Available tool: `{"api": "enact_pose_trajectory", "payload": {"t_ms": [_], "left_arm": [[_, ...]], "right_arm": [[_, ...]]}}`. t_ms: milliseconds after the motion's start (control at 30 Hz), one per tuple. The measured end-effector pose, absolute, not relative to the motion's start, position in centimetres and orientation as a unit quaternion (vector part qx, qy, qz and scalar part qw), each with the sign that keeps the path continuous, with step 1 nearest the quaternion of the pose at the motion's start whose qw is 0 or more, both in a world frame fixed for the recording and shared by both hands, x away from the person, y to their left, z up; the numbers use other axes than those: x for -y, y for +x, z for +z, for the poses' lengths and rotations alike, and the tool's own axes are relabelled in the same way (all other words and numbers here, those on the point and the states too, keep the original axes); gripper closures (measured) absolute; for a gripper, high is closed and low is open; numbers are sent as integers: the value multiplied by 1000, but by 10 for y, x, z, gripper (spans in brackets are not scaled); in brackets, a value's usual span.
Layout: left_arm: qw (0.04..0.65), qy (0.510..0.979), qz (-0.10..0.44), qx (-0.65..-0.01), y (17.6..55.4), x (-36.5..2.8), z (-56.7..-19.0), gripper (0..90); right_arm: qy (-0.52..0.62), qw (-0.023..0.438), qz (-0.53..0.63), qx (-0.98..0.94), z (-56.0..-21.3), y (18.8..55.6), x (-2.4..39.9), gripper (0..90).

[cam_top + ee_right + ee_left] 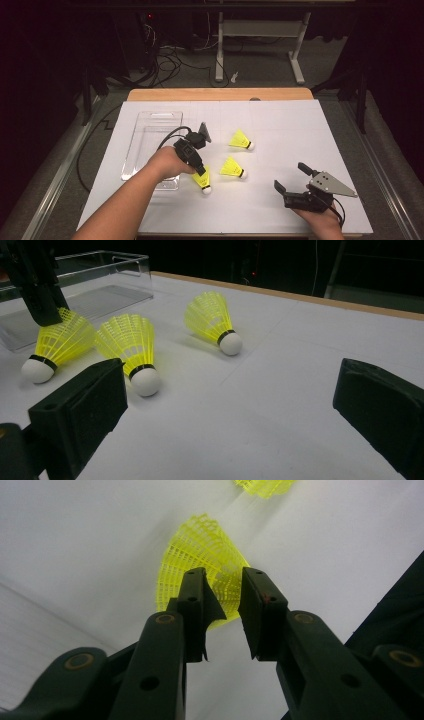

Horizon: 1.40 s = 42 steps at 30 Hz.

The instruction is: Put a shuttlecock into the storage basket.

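The left gripper (201,173), low and left of centre in the high view, is closing its jaws around the skirt of the nearest yellow shuttlecock (203,182). In the left gripper view its pads (197,597) are flanking the mesh skirt (200,565), though whether they are already pressing on it I cannot tell. That shuttlecock is lying on the white sheet (280,125) with its white cork pointing toward the bottom of the frame, probably so the soft skirt offers the wider grip. The left hand (167,162) is reaching in from the lower left, its wrist bending down over the shuttlecock beside the clear plastic box (150,125), likely the place for it. Two more shuttlecocks (234,168) (241,140) are lying right of it. At lower right, the right gripper (291,178) is resting on the sheet with jaws spread wide, gripping nothing, apparently waiting.
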<state>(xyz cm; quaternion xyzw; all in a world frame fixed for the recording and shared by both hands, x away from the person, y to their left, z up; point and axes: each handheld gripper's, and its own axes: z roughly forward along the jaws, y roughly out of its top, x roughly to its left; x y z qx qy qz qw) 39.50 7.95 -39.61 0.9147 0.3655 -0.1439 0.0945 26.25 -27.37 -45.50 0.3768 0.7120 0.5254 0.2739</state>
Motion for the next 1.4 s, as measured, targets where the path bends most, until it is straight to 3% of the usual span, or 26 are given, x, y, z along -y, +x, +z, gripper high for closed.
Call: {"api": "enact_pose_trajectory", "payload": {"t_ms": [467,1400], "left_arm": [[106,913,-152,-363,396,-84,-394,884],[133,915,-149,-352,383,-85,-377,898]], "right_arm": [[379,275,524,-712,-455,263,274,16],[380,277,521,-713,-456,262,272,17]]}}
